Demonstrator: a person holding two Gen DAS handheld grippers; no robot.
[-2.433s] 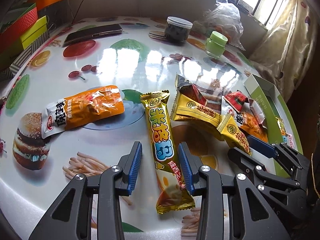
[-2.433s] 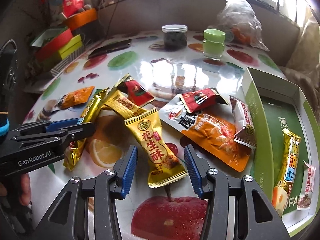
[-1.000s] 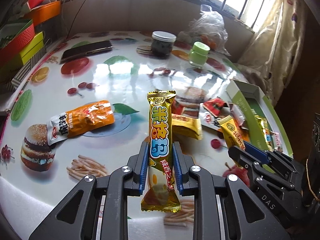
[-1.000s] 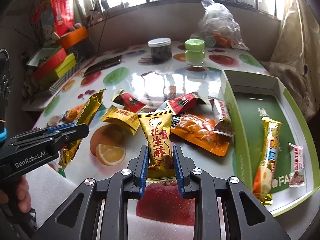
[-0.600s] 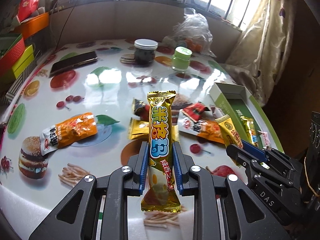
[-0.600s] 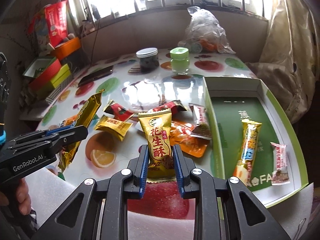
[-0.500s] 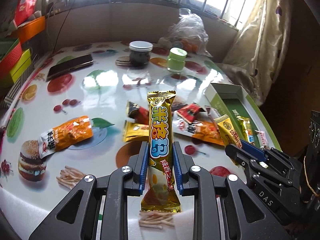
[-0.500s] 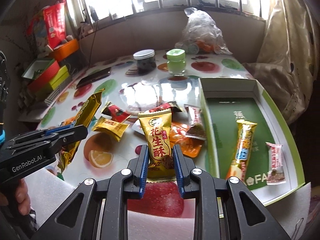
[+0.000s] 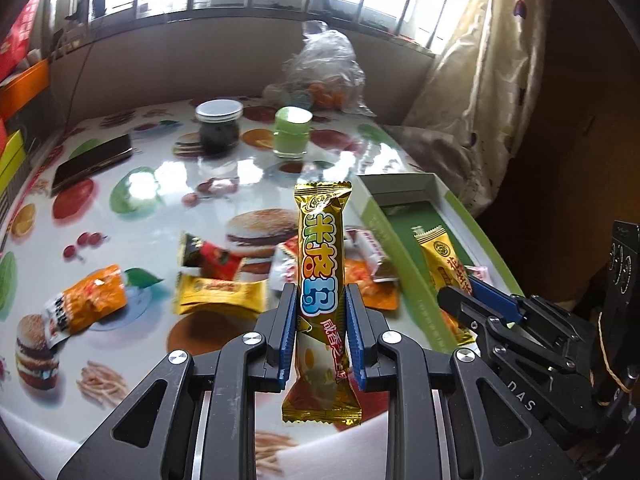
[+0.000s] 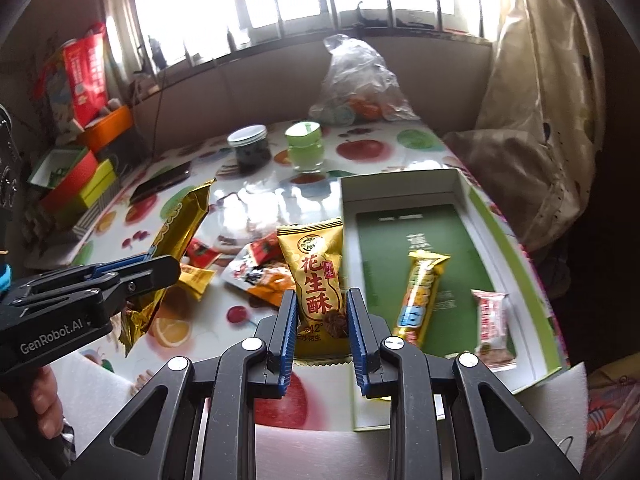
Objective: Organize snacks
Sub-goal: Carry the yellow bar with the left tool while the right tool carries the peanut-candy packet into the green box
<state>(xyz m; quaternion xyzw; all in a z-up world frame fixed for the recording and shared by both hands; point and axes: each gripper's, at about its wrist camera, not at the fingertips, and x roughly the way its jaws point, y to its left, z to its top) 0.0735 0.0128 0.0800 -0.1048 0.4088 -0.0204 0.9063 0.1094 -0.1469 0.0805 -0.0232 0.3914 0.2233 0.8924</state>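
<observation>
Above the fruit-printed glossy table [image 9: 160, 184], both grippers carry snacks clear of the surface. The left gripper [image 9: 322, 334] has its jaws closed on a long gold rice-bar wrapper [image 9: 322, 264], held upright. The right gripper [image 10: 322, 334] is clamped on a yellow peanut-candy packet [image 10: 316, 280], just left of the shallow green-lined cardboard box [image 10: 424, 216] at the right. That box already holds a gold bar [image 10: 420, 292] and a small pink packet [image 10: 492, 324]. Best, I'd say, to carry each snack well over the box's near wall and lower it onto bare green floor before letting go.
</observation>
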